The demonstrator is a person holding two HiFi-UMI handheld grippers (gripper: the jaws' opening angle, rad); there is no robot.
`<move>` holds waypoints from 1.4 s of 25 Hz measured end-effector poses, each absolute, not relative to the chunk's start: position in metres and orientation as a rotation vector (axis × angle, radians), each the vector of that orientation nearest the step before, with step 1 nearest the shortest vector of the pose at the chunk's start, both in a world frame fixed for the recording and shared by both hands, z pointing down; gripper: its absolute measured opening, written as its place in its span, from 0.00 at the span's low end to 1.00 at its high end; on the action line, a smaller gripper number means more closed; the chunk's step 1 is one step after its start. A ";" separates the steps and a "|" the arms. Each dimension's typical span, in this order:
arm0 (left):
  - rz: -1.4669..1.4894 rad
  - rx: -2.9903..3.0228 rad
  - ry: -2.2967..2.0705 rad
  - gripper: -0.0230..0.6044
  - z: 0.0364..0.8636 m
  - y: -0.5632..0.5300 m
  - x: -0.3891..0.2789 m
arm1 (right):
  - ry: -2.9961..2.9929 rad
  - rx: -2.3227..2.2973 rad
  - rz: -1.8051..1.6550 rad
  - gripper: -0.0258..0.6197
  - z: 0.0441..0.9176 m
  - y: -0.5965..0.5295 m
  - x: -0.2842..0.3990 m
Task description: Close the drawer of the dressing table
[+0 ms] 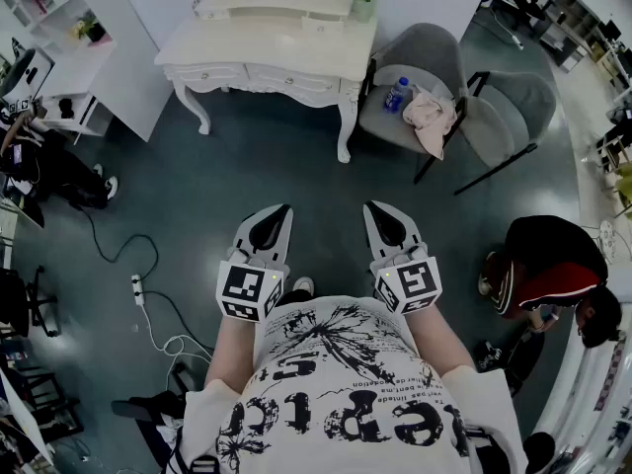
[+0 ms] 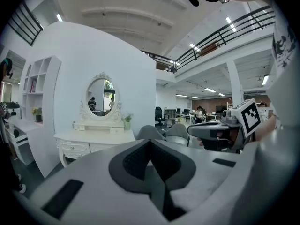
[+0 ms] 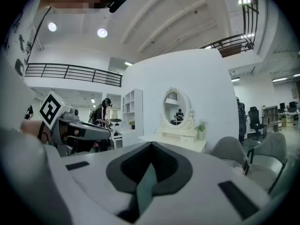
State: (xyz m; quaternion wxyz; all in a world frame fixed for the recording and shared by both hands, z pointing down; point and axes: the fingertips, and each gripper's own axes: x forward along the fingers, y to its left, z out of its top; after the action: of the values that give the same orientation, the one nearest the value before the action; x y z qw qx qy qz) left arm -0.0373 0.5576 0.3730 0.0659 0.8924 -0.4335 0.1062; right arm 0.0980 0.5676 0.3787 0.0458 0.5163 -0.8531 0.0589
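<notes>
Dressing table (image 1: 267, 47): white, upper centre of the head view, drawer fronts (image 1: 286, 79) along its near edge, well apart from both grippers.
Your left gripper (image 1: 280, 210): lower centre, jaws clenched together, nothing between them, touching nothing.
Your right gripper (image 1: 374, 208): just beside it, jaws likewise pressed together, empty.
Grey chair (image 1: 420, 57): right of the table, bearing a bottle (image 1: 396, 93) and a pink cloth (image 1: 433, 118).

The dressing table (image 1: 267, 42) — upper part cut off at the head view's top edge.
</notes>
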 end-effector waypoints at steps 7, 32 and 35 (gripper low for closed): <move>0.329 2.685 -1.303 0.07 0.376 0.553 -0.048 | -2.601 1.562 0.186 0.07 0.382 0.562 0.087; 0.324 2.661 -1.192 0.07 0.404 0.464 -0.135 | -2.500 1.695 0.323 0.07 0.413 0.473 0.013; 0.318 2.632 -1.205 0.07 0.411 0.446 -0.144 | -2.495 1.676 0.331 0.07 0.419 0.452 0.006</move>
State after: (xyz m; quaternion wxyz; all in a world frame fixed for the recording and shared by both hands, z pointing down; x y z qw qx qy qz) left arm -0.1435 0.4457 0.4113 0.1144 0.8978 -0.4111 0.1086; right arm 0.0061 0.4522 0.4191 0.0589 0.5535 -0.8236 0.1092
